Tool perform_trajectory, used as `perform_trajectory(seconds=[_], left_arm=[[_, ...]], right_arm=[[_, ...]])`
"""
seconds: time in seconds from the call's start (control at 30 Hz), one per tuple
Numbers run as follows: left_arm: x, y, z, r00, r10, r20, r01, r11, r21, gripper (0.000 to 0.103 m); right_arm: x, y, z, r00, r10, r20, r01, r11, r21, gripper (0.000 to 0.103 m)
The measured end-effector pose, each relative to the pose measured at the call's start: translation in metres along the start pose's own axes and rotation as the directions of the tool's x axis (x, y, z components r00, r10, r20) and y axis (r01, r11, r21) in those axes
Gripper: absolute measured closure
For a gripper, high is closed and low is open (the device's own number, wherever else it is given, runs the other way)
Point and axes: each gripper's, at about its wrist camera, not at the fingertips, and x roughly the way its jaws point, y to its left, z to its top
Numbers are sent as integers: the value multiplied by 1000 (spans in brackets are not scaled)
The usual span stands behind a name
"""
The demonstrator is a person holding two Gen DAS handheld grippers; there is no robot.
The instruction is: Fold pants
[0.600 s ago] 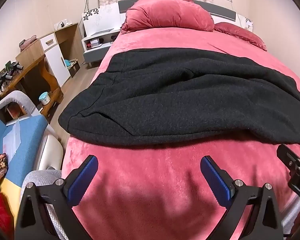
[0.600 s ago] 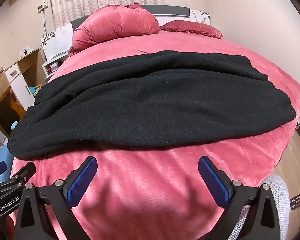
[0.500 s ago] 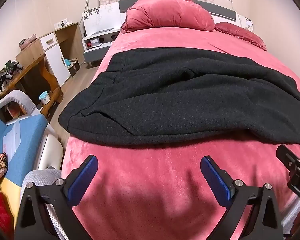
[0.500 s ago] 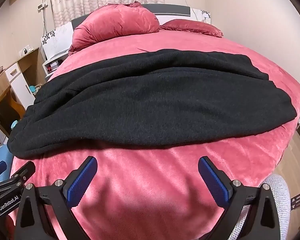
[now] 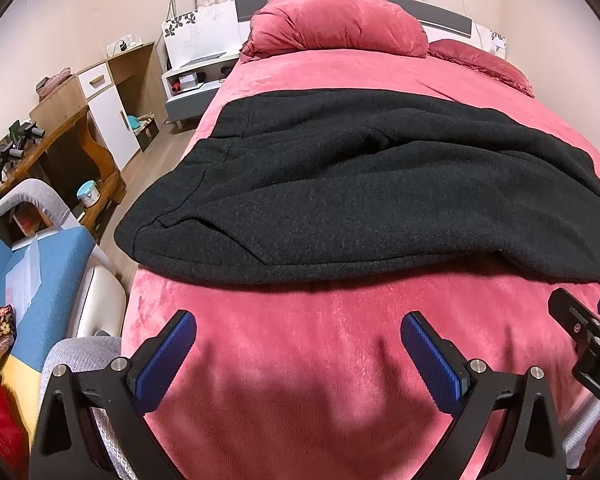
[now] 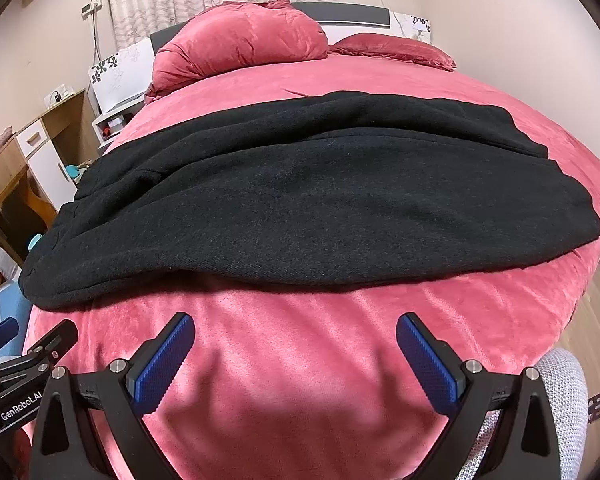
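Black pants [image 5: 360, 192] lie spread sideways across the pink bed [image 5: 320, 360], one layer folded over the other; they also show in the right wrist view [image 6: 308, 208]. My left gripper [image 5: 298, 356] is open and empty, hovering over bare bedspread short of the pants' near edge, towards their left end. My right gripper [image 6: 294, 356] is open and empty, also short of the near edge, nearer the middle. Each gripper shows at the edge of the other's view.
A pink duvet heap [image 5: 336, 24] and pillow [image 5: 484, 66] lie at the headboard. A wooden desk [image 5: 60, 136], white cabinet and nightstand [image 5: 196, 84] stand left of the bed. A blue-cushioned chair [image 5: 32, 264] is close at left. A grey chair [image 6: 560, 400] is at lower right.
Both views have crept slightly forward and the pants sit a little lower in frame. Both grippers stay open; the pants have not moved.
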Motion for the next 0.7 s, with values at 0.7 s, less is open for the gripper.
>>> perform_trajectory(seconds=[0.7], left_arm=[[8,4,0,993,-105,-47,104,994,-26,0]], right_arm=[[2,-2,-1,999,25,20,-25,1000,10,0]])
